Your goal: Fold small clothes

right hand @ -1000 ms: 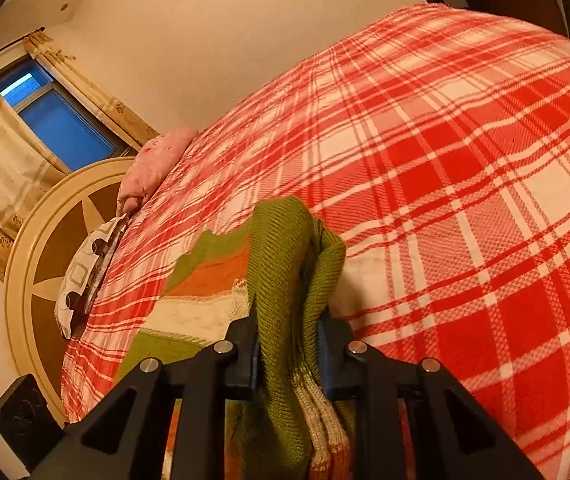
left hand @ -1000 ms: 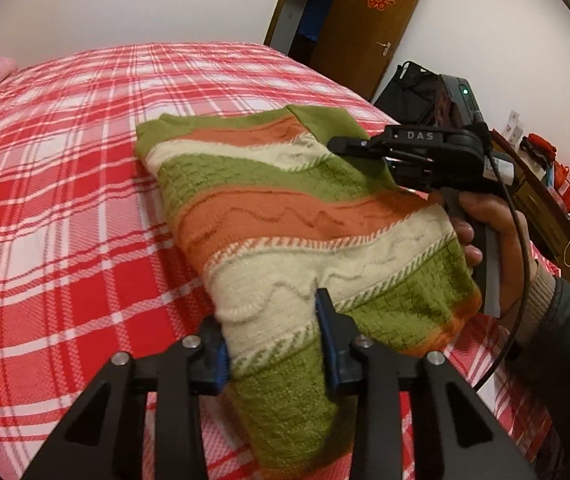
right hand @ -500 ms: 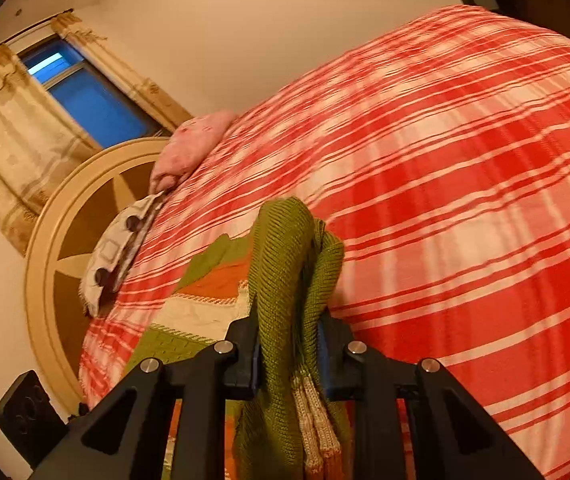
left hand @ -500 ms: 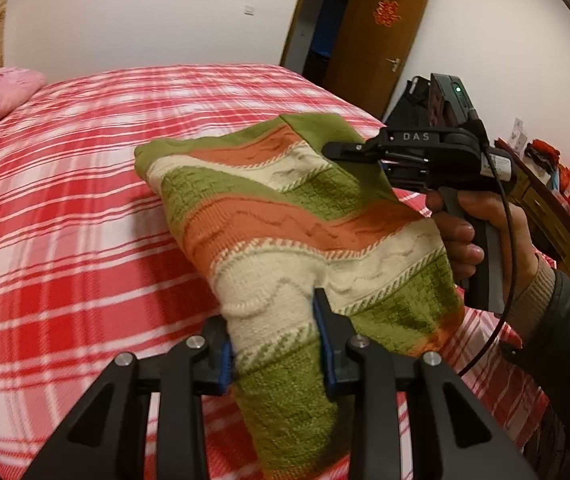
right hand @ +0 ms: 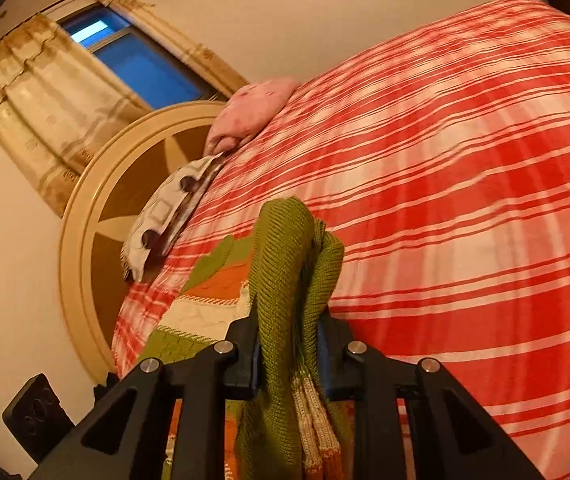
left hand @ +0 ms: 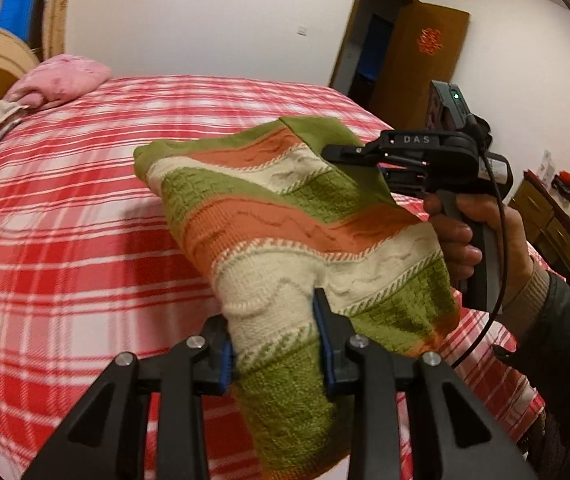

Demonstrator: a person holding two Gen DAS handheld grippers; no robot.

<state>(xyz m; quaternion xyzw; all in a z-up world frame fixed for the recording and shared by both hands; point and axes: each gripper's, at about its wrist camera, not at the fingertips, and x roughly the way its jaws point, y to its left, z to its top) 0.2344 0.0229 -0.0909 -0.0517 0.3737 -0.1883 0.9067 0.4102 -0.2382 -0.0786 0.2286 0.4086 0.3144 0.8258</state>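
Observation:
A small knitted sweater with green, orange and cream stripes hangs folded in the air above the red plaid bed. My left gripper is shut on its near lower edge. My right gripper, held in a hand, is shut on the far green edge. In the right wrist view the bunched green knit fills my right gripper, and the rest of the sweater trails down to the left. The sweater's underside is hidden.
A pink pillow and a patterned pillow lie at the round wooden headboard. A curtained window is behind it. A brown door and a cluttered dresser stand beyond the bed's right edge.
Both grippers have lifted the sweater higher off the bed and tilted up; the headboard, pillows and window have come further into view. Both grips are unchanged.

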